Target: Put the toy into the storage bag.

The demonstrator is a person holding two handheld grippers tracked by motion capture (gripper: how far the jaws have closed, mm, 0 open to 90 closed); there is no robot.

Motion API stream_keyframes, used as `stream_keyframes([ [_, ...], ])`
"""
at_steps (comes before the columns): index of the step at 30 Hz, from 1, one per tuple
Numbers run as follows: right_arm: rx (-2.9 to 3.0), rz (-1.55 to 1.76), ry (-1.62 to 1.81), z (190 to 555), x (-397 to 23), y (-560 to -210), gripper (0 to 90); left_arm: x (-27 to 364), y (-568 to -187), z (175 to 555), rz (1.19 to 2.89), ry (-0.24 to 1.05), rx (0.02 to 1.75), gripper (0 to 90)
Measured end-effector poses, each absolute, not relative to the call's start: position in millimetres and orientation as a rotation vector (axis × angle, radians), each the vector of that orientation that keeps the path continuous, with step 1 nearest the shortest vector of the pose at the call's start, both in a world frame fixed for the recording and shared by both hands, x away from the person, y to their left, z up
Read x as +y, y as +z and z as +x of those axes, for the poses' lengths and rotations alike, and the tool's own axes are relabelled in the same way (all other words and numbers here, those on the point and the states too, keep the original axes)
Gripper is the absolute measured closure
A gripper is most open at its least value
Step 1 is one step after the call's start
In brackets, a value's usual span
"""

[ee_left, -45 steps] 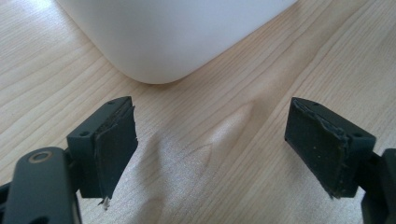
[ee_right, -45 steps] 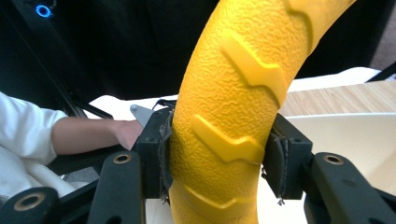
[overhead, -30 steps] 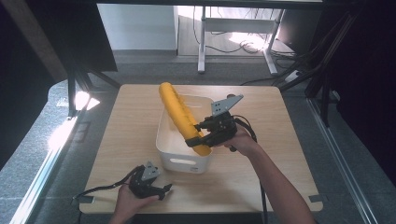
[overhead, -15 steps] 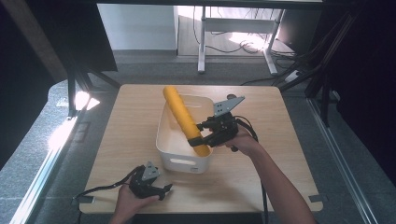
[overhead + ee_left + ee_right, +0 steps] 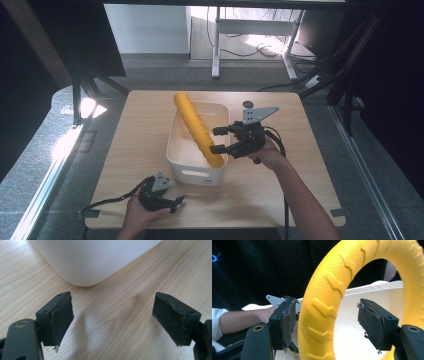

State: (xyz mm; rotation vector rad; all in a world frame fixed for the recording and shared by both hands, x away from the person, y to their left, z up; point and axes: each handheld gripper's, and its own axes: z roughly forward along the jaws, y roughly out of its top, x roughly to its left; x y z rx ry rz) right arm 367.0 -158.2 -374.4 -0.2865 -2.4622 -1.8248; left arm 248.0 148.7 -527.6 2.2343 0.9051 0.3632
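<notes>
Ring (image 5: 322, 307): yellow, ribbed, likely light, grippy; stands in bin (image 5: 182, 160).
Right gripper (image 5: 332, 325): released, jaws straddling ring's band.
Left gripper (image 5: 112, 322): released, empty, bin ahead.
Hold: across the band.

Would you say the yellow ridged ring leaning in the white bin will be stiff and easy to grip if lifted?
Probably fairly stiff: the yellow ridged ring holds its round shape while propped on edge in the white plastic bin. Its moulded ridges should resist slipping. Standing on edge, it may roll or topple.

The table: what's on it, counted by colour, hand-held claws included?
Yellow: 1, the ring
White: 1, the bin
Black: 2, the left claw and the right claw
Total: 4
</notes>
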Motion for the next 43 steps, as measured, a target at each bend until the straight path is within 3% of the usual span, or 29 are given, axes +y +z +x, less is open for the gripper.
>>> stream_keyframes([
  [13, -2.518, -0.494, -1.936, 347.2, -208.7, -399.6, 31.7, 150.0, -525.3, 242.4, 2.228, 0.374, 0.9, 17.0],
  [24, -2.647, -0.736, -1.842, 341.7, -250.8, -440.5, 32.2, 149.2, -526.3, 240.9, 2.233, 0.38, 0.907, 17.0],
  [43, -2.701, -0.831, -1.79, 339.8, -263.9, -458.0, 30.9, 149.4, -526.4, 240.7, 2.235, 0.386, 0.903, 17.0],
])
